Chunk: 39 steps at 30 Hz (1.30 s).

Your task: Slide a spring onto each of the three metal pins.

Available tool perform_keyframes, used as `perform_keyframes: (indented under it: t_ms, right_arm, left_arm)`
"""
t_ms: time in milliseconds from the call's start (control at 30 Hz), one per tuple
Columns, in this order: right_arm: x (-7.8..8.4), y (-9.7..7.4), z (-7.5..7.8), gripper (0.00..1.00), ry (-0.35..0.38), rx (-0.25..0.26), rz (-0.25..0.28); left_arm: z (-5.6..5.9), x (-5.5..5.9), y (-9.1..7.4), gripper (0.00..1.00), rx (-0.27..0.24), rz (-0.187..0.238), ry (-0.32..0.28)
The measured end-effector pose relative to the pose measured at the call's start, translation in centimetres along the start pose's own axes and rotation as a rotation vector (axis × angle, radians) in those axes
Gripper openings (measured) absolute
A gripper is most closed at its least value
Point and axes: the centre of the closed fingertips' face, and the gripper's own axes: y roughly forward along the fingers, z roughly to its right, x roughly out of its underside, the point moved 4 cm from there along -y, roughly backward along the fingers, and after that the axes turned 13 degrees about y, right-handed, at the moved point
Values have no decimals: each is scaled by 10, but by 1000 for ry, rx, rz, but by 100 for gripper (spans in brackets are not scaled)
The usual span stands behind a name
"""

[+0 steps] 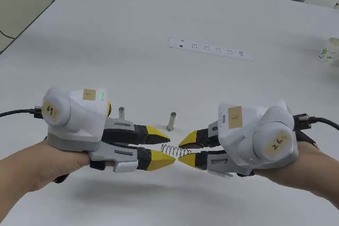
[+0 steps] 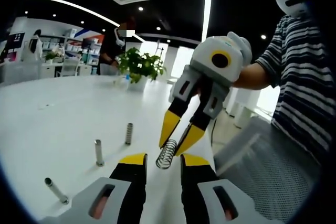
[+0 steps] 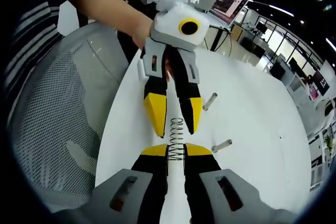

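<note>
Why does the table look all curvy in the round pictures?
Left gripper view: a fisheye lens bends the white table and the ceiling light strip into curves. Right gripper view: same bending, though the spring looks sharp. Head view: no bending, the power strip runs straight, shadows are soft.

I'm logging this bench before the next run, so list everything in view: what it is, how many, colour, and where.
spring: one, silver, between the two grippers' tips
pins: three, silver, bare, on the table beside the grippers
power strip: one, white, further back on the table
patterned item: one, white and green, table's right edge, cut off
table: one, white
plant: one, green, background
mesh chair: one, grey, beside the table
left gripper: white, black, yellow tips, jaws open around the spring's end
right gripper: same colours, shut on the spring
hands: two, holding the grippers
</note>
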Motion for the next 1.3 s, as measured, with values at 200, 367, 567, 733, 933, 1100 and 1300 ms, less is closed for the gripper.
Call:
perform_keyframes:
  t_ms: [200,367,567,733,933,1100,1300]
  right_arm:
    - [-3,0,-1,8,7,-5,14]
    - [-2,-1,-2,8,-5,-4,5]
    - [-2,-2,-3,8,-7,-3,5]
    - [-2,-3,-3,8,-1,-6,10]
    - [-3,-2,-4,8,7,-7,17]
    - [-3,-2,-5,8,14,-11,24]
    - [-2,-2,-7,8,21,-12,30]
  left_arm:
    - [3,0,1,13,5,4,3]
    - [6,-2,2,9,14,15,-2]
    - [6,-2,3,7,13,20,-1]
    - [6,-2,3,5,15,21,1]
    - [7,-2,2,4,27,21,9]
    - [9,-3,1,3,36,23,16]
    - [10,-2,1,3,48,20,22]
